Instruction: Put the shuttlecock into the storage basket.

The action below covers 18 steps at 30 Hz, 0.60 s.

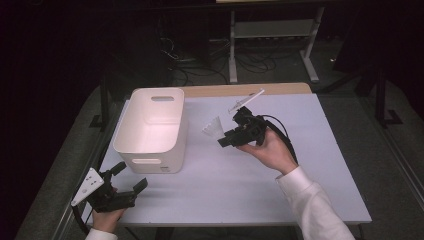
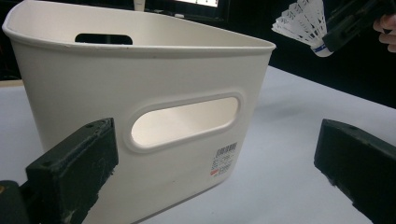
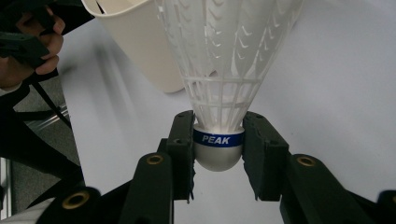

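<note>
A white plastic shuttlecock (image 3: 224, 60) with a blue band marked PEAK is clamped at its cork base by my right gripper (image 3: 218, 151), skirt pointing away. In the high view the shuttlecock (image 1: 214, 128) hangs above the table just right of the white bin (image 1: 150, 127), with the right gripper (image 1: 226, 140) behind it in a person's hand. The left gripper view shows the shuttlecock (image 2: 306, 23) at the upper right, beyond the bin (image 2: 140, 93). My left gripper (image 1: 131, 181) sits at the table's front left corner, jaws wide apart with nothing between them, facing the bin's handle slot (image 2: 187, 119).
The grey table (image 1: 240, 185) has open surface in front of and to the right of the bin. A wooden strip (image 1: 250, 90) runs along its far edge. A clear flat piece (image 1: 246, 100) sticks up above the right gripper. Desk legs and cables lie on the floor behind.
</note>
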Motion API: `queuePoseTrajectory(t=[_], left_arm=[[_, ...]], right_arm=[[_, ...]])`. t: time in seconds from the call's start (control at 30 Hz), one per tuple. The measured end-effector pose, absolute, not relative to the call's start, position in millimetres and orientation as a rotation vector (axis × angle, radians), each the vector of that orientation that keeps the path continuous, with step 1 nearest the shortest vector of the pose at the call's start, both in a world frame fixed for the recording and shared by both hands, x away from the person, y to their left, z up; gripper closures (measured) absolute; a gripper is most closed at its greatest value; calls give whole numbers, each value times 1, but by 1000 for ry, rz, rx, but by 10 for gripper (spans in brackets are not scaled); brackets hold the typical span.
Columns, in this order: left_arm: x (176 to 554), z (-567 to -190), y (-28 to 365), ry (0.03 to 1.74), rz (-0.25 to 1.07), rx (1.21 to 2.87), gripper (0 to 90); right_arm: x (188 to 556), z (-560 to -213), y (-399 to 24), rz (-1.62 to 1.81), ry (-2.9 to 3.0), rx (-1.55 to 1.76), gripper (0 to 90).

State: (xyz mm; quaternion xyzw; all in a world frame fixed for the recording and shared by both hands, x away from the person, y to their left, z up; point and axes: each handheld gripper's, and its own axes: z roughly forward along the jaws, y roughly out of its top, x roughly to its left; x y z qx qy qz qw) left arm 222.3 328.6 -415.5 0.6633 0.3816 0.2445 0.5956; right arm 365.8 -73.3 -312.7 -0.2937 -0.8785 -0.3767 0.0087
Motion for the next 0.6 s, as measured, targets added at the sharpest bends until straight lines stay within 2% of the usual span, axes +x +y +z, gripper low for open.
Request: queuePoseTrajectory(t=[0.6], left_arm=[[223,-416,328,889,566,1532,0]], right_arm=[[373,-297,-53,-1255,-2735,-875,643]])
